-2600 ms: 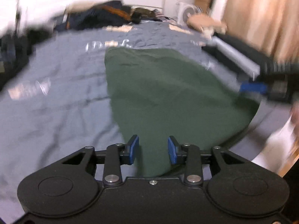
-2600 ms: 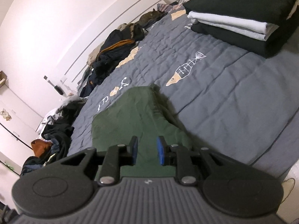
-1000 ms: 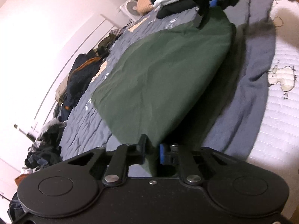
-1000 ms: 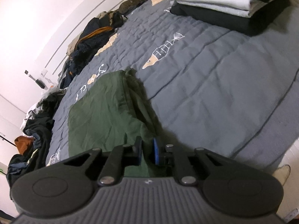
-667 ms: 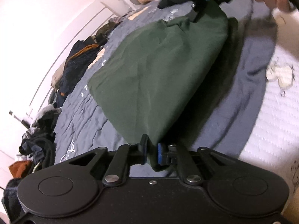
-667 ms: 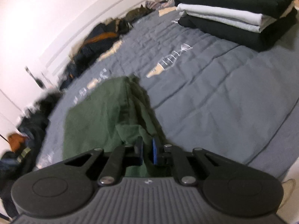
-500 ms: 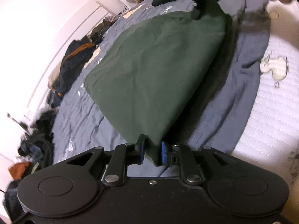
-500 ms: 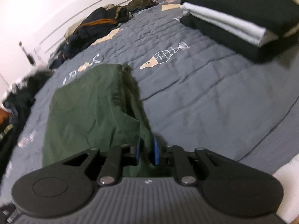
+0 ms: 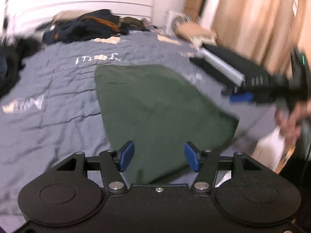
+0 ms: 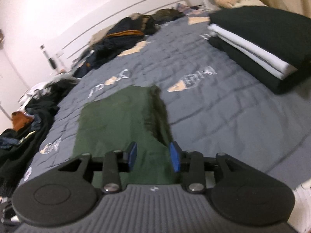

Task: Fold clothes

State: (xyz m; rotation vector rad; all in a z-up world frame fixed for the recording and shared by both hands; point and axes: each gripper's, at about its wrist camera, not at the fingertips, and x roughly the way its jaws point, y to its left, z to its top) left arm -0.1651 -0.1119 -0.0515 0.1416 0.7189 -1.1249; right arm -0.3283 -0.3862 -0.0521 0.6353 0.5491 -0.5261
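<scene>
Green garment (image 9: 155, 104) looked soft, light, limp; best gripped at corners. Left gripper (image 9: 159, 156), right gripper (image 10: 153, 156): jaws opening, gripping nothing.

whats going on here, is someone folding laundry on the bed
Yes. A person holds a two-finger gripper in each hand over a dark green garment lying folded on the grey bedspread. Both the left gripper and the right gripper are opening and neither pinches the cloth. A stack of folded clothes sits to the right, and unfolded clothes are heaped near the headboard.
</scene>
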